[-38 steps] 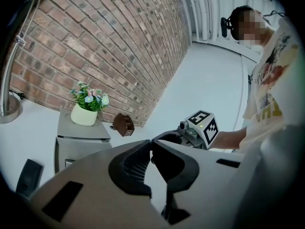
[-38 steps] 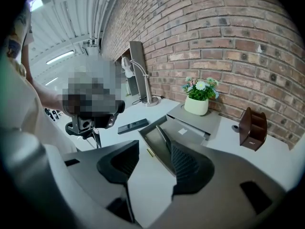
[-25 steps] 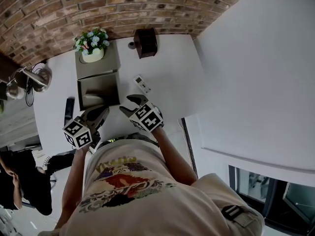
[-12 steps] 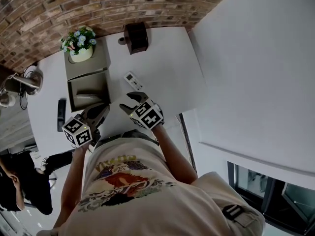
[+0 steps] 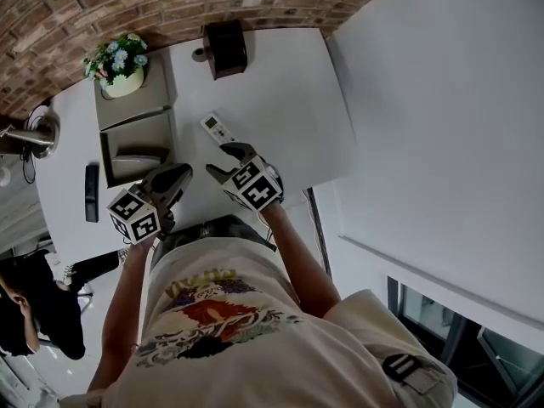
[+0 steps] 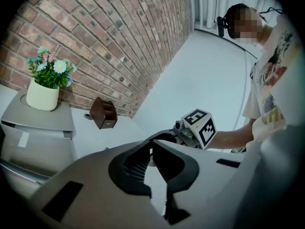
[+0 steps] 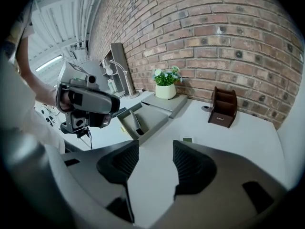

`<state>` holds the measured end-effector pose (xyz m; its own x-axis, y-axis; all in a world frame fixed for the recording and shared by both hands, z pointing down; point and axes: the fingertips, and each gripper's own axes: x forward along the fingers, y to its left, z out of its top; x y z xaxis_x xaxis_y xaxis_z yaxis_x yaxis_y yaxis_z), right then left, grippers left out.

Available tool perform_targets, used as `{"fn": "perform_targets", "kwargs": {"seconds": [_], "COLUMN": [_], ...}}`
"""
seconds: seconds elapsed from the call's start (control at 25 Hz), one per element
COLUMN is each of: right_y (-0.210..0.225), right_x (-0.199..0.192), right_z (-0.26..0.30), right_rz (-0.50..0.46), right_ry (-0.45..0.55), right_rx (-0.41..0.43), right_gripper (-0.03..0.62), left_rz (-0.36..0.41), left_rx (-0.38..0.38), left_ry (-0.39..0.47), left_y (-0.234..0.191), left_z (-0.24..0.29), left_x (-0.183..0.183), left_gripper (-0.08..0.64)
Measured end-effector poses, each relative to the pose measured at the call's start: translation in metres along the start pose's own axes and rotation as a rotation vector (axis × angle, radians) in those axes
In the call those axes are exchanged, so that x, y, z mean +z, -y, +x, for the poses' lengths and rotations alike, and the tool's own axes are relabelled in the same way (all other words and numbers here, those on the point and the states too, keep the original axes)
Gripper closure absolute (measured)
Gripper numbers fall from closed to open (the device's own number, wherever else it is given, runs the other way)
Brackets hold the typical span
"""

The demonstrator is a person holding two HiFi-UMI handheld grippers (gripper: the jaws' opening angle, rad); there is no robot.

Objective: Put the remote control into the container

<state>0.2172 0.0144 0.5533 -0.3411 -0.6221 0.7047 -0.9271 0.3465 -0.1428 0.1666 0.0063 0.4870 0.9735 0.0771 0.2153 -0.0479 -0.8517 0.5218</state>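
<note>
**Desk:** What's closest to you?

**Operator:** My left hand-held gripper [image 5: 176,175]. Its jaws meet at the tips and hold nothing. It hangs over the near part of the counter [image 5: 280,117], by the container's near corner. My right hand-held gripper [image 5: 223,160] is just beside it. Its jaws stand well apart, and I see only bare counter between them.

**Desk:** And the remote control?

**Operator:** The white remote control [image 5: 218,128] lies flat on the counter just past my right jaws, and nothing is touching it. It's outside the container [image 5: 104,155], near that open grey tray's right wall but apart from it.

**Desk:** Anything in the tray?

**Operator:** A grey oblong thing [image 5: 136,158] is lying inside. I can't tell what it is. A slim black object [image 5: 91,192] sits on the counter to the tray's left.

**Desk:** Further back?

**Operator:** A grey box [image 5: 136,109] sits just behind the tray, with a white pot of flowers [image 5: 115,66] on top. Beyond that, a brown desk organiser [image 5: 224,48] stands by the brick wall [image 5: 170,2].
</note>
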Motion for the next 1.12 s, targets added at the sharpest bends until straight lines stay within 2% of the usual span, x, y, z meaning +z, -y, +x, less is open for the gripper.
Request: {"fn": "perform_targets", "kwargs": {"seconds": [0.44, 0.64, 1.12], "right_y": [0.043, 0.058, 0.079], "right_x": [-0.046, -0.065, -0.079], "right_z": [0.022, 0.035, 0.057], "right_rz": [0.037, 0.039, 0.047], "right_ry": [-0.091, -0.132, -0.170], "right_rx": [0.004, -0.019, -0.035], "right_gripper": [0.379, 0.375, 0.339], "left_rz": [-0.041, -0.067, -0.126], "left_rx": [0.031, 0.048, 0.096], "left_ry": [-0.034, -0.055, -0.070], "left_y": [-0.007, -0.010, -0.020], "left_z": [0.031, 0.033, 0.020], "left_x": [-0.013, -0.024, -0.036], "left_gripper": [0.555, 0.555, 0.555]}}
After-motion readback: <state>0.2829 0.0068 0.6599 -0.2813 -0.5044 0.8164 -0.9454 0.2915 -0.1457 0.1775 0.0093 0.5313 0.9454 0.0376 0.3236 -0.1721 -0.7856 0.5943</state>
